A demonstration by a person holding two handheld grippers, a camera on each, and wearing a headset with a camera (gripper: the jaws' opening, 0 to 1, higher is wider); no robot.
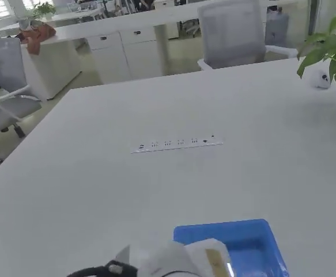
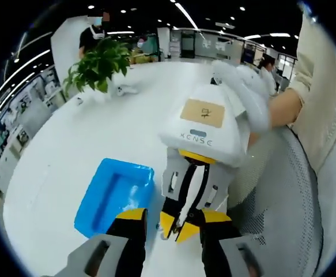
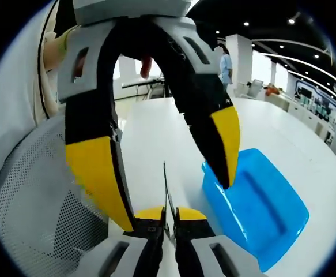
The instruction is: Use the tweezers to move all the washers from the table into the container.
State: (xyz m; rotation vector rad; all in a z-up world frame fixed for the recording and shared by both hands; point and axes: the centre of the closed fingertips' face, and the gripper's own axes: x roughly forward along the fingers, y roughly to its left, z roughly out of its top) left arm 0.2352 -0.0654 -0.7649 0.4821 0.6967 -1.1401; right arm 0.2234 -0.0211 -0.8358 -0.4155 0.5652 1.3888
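Pinching tweezers (image 3: 165, 184) just beside the blue container (image 3: 260, 208)
Clamped tight in the right gripper (image 3: 166, 214), facing the left gripper (image 2: 172, 225) spread wide open, both close by that container.

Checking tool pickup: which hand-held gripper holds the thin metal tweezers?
The right hand-held gripper, its jaws shut on the thin metal tweezers; the left hand-held gripper is open and empty.
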